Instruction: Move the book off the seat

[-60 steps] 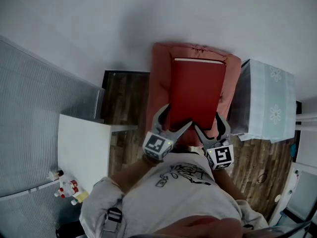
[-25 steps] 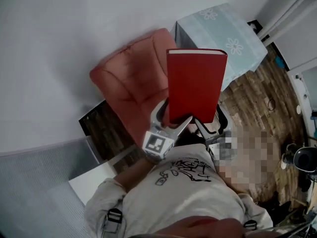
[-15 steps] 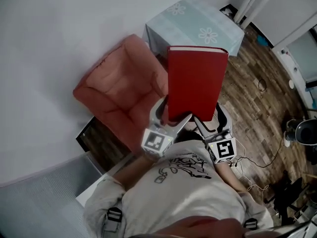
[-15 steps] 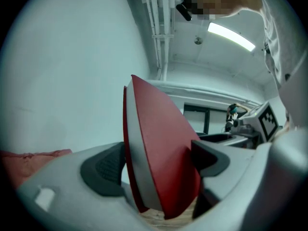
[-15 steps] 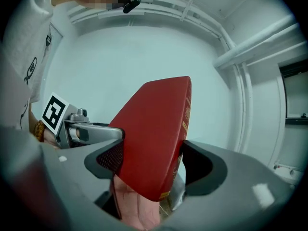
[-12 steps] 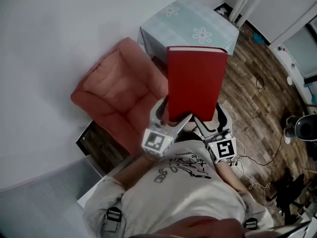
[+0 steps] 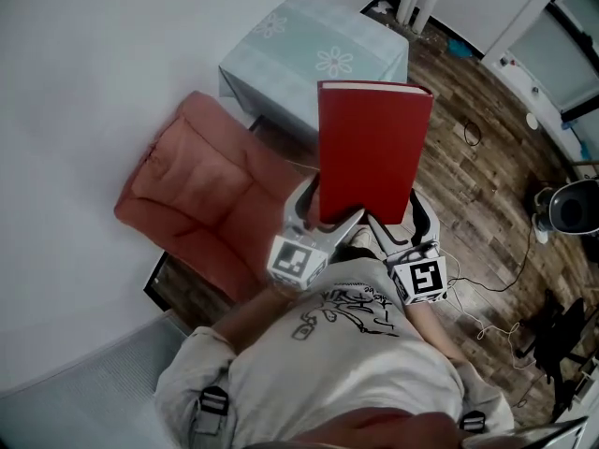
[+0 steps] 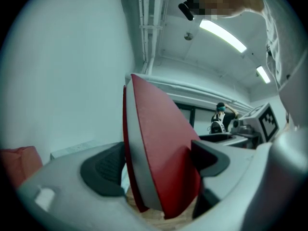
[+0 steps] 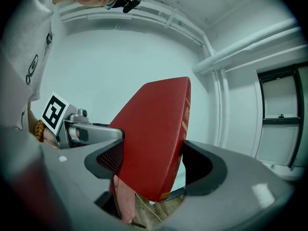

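- The left tongs [image 7: 326,215] and right tongs [image 7: 398,223], nearest the person, each clamp a bottom corner of the red book [image 7: 372,148], jaws closed on its covers.
- The book is held in the air, clear of the pink seat [image 7: 197,204] at left; its long axis points away from the person, spine rightward.
- Keeping both grips level should stop it twisting.
- Beyond stands what seems a cloth-covered table [image 7: 299,50].

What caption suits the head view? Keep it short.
Left gripper and right gripper hold the red book clear of the seat.
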